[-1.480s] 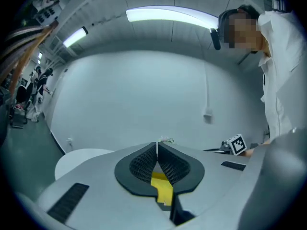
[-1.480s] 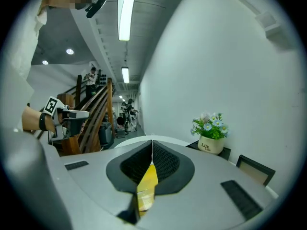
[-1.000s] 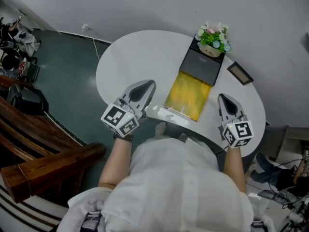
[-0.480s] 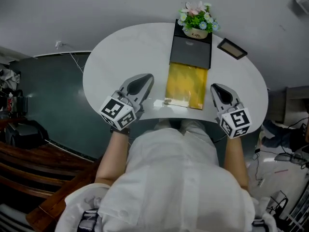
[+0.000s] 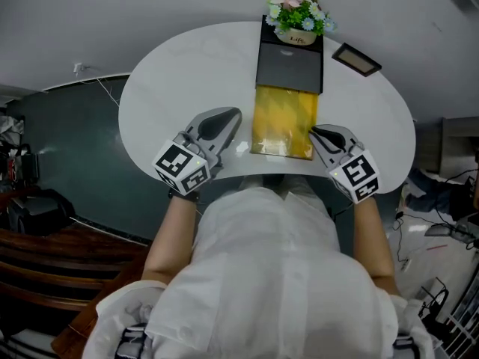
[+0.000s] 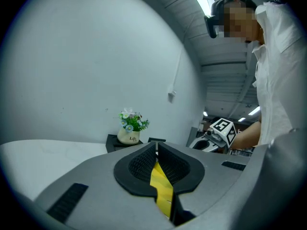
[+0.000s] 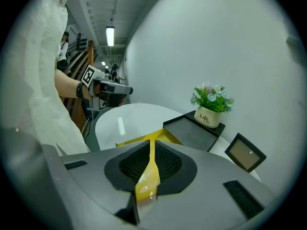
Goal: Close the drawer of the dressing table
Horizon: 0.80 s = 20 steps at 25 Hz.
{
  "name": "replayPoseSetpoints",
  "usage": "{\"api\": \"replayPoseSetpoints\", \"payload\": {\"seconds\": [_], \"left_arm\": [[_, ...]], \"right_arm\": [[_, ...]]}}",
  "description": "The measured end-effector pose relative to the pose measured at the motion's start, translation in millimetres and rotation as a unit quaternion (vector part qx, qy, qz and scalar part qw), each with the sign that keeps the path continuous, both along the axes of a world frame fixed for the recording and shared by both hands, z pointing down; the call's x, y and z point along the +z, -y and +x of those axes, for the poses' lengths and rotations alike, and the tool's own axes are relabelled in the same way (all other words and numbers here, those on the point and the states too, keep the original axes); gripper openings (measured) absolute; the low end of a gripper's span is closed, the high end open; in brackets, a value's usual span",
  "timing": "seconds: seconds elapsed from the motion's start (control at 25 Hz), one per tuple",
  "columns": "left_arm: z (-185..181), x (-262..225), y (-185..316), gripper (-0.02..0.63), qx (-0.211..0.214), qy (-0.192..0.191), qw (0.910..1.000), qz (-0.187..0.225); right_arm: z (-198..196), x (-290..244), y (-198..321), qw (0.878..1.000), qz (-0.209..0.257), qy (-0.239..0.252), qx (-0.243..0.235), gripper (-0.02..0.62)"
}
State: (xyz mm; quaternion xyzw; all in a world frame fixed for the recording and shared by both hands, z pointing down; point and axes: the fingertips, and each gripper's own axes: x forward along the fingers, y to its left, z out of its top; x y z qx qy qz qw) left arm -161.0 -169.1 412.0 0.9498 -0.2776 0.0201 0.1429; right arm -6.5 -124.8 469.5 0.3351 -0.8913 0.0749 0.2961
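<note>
The dressing table is a black box (image 5: pixel 290 64) at the back of the white table (image 5: pixel 187 73), with its yellow drawer (image 5: pixel 283 122) pulled out toward me. My left gripper (image 5: pixel 228 118) is shut and empty, just left of the drawer's front. My right gripper (image 5: pixel 316 134) is also shut and empty, beside the drawer's front right corner; contact is unclear. In the left gripper view the closed jaws (image 6: pixel 157 145) point along the drawer (image 6: pixel 160 186). The right gripper view shows its jaws (image 7: pixel 151 145) over the drawer's edge (image 7: pixel 165 137).
A flower pot (image 5: pixel 298 17) stands on the black box. A small picture frame (image 5: pixel 356 59) lies to its right. The table's curved front edge runs just under both grippers, with my body behind it. Dark floor and wooden furniture lie to the left.
Both grippers have sunk and drawn in toward the drawer. The right one has moved left to the drawer's front right corner. The head view has shifted, so the table sits higher.
</note>
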Motion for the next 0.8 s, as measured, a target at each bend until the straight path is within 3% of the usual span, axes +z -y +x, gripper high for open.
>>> {"api": "replayPoseSetpoints", "payload": {"seconds": [0.24,0.64,0.8], "left_arm": [[10,10,-4,0.021,0.018,-0.003,0.9998,-0.009],[14,15,-13,0.021,0.021,-0.014,0.9996,-0.012],[13,16,-16,0.021,0.019,-0.016,0.9996,-0.012]], "right_arm": [[-16,38,-21,0.990,-0.064,-0.075,-0.105,0.022],[-26,93,-54,0.949,-0.163,-0.162,-0.216,0.065],[-28,104,-60,0.935,-0.171,-0.191,-0.247,0.075]]}}
